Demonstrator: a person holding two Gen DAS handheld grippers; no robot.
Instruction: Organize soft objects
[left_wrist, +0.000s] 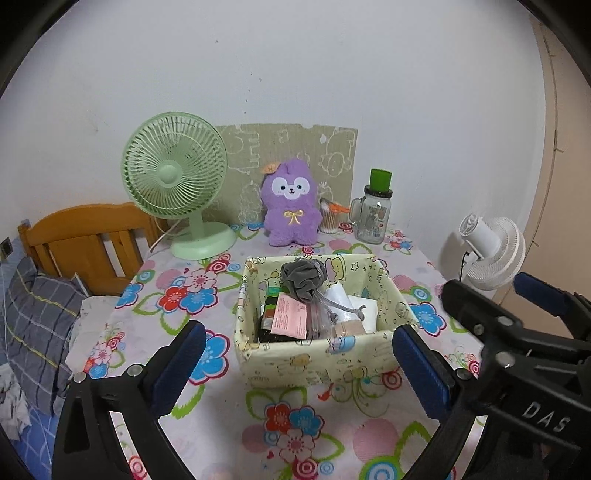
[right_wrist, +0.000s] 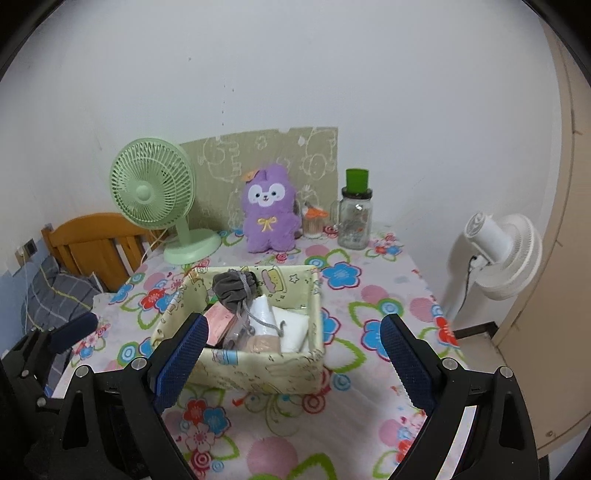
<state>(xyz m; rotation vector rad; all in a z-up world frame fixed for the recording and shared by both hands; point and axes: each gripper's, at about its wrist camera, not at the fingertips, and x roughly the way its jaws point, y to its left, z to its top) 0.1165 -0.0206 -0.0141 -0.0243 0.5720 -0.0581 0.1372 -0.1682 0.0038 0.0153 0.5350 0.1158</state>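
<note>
A pale yellow fabric box (left_wrist: 317, 363) (right_wrist: 258, 371) with cartoon print stands mid-table. Inside it lie a grey drawstring pouch (left_wrist: 301, 282) (right_wrist: 234, 291), a pink packet (left_wrist: 290, 316), white soft packs (right_wrist: 291, 325) and a beige item (right_wrist: 263, 344). A purple plush toy (left_wrist: 291, 205) (right_wrist: 267, 212) sits upright at the back against a cardboard sheet. My left gripper (left_wrist: 298, 328) is open and empty, hovering in front of the box. My right gripper (right_wrist: 294, 318) is open and empty too, its left finger overlapping the box's near left corner in view.
A green desk fan (left_wrist: 175, 184) stands back left; a glass mug-jar with a green lid (left_wrist: 373, 212) and a cup of cotton swabs (left_wrist: 330, 218) stand back right. A white fan (right_wrist: 498, 251) is off the table's right edge. A wooden headboard (left_wrist: 85, 243) and grey pillow (left_wrist: 40, 317) lie left.
</note>
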